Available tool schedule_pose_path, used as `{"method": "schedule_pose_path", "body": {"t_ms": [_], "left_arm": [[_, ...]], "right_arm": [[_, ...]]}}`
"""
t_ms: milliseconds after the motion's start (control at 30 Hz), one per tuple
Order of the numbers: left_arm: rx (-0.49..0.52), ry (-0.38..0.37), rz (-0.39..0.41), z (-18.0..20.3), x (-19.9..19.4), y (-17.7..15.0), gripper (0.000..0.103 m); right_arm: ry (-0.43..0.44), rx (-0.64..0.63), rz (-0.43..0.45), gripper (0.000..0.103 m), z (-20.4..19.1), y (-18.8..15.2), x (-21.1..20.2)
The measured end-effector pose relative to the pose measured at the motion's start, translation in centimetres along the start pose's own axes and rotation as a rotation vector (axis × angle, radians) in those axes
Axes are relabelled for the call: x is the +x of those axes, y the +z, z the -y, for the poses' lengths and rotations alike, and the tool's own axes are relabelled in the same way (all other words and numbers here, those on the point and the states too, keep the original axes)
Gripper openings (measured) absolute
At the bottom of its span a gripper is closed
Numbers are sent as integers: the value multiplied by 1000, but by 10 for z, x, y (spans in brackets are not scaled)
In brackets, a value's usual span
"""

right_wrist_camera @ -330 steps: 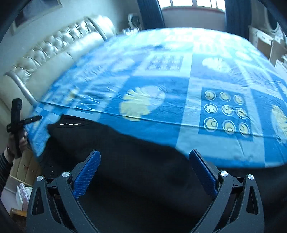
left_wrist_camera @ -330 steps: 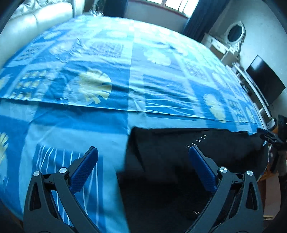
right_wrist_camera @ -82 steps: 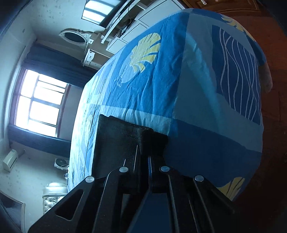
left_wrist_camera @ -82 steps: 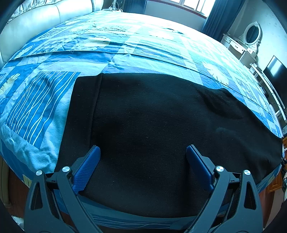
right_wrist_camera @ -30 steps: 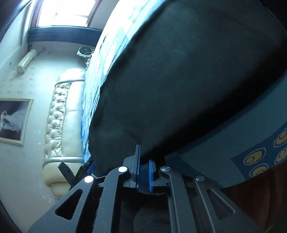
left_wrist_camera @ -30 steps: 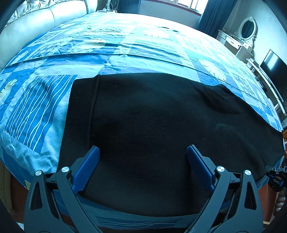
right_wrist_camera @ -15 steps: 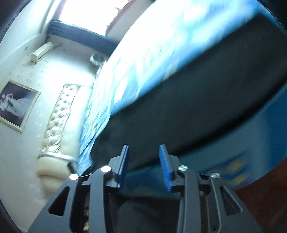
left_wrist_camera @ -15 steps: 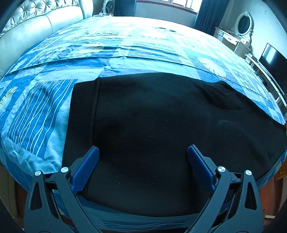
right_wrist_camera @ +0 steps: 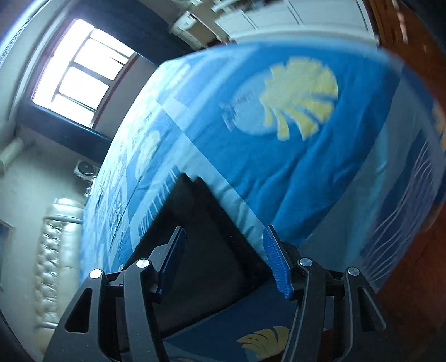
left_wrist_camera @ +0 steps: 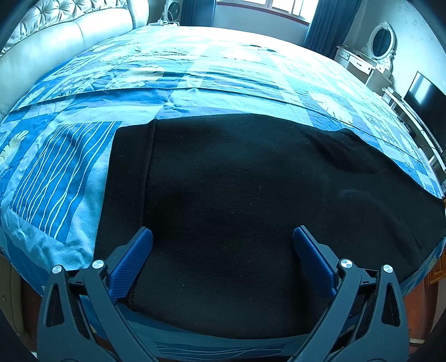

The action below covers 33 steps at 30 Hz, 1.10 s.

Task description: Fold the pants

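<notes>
The left gripper hangs over the near part of the black pants with its two blue pads spread wide and nothing pinched between them; the cloth lies flat beneath and between the pads, and whether they touch it cannot be told. The right gripper has its jaws parted about halfway, having just been opening, and the narrow end of the pants sits in the gap between the blue pads without being pressed by them. In the left wrist view the pants spread across the front of the bed, their left end showing a straight edge with a seam running parallel to it, their far edge curving away to the right where a low rumple stands up in the fabric. The near edge hangs close to the front rim of the mattress. Under them lies a blue patchwork bedspread with white-striped squares and pale yellow shell shapes, one large shell plain in the right wrist view, which is blurred and tilted. Beyond the bed in the left wrist view stand a cream tufted headboard at upper left, a window with dark blue curtains at the back, and a white dresser with an oval mirror and a dark flat screen on the right
</notes>
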<state>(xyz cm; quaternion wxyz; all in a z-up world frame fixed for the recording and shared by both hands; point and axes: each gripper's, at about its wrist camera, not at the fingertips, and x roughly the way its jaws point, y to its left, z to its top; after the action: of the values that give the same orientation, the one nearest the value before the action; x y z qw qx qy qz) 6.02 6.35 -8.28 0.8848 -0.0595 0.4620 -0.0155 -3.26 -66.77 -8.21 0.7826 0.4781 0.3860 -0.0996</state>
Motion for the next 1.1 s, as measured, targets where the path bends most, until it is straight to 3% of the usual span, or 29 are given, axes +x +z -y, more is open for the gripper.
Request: {"method": "schedule_pose_path", "body": {"t_ms": [67, 133, 200, 267, 367, 567, 667, 967, 1100], "left_arm": [[-4, 6, 0, 1, 1, 1, 101], [-6, 9, -1, 1, 1, 1, 101], [-8, 9, -2, 1, 1, 1, 101], [-10, 11, -3, 1, 2, 2, 101], [-13, 14, -3, 1, 2, 2, 101], [-2, 32, -21, 3, -2, 5, 101], [14, 57, -21, 5, -8, 4, 101], [41, 78, 7, 7, -44, 1, 101], [24, 60, 37, 6, -65, 1, 101]], "right_arm": [[20, -15, -22, 64, 5, -2, 7], [5, -51, -32, 64, -6, -3, 13], [-34, -96, -64, 52, -20, -9, 19], [-32, -155, -124, 29, -32, -16, 25], [-75, -207, -150, 21, -54, -26, 33], [-5, -220, -18, 21, -97, -29, -2], [44, -277, 25, 21, -140, -35, -25], [146, -463, 47, 21, -251, -74, -50], [147, -573, 34, 21, -295, -113, -45]]}}
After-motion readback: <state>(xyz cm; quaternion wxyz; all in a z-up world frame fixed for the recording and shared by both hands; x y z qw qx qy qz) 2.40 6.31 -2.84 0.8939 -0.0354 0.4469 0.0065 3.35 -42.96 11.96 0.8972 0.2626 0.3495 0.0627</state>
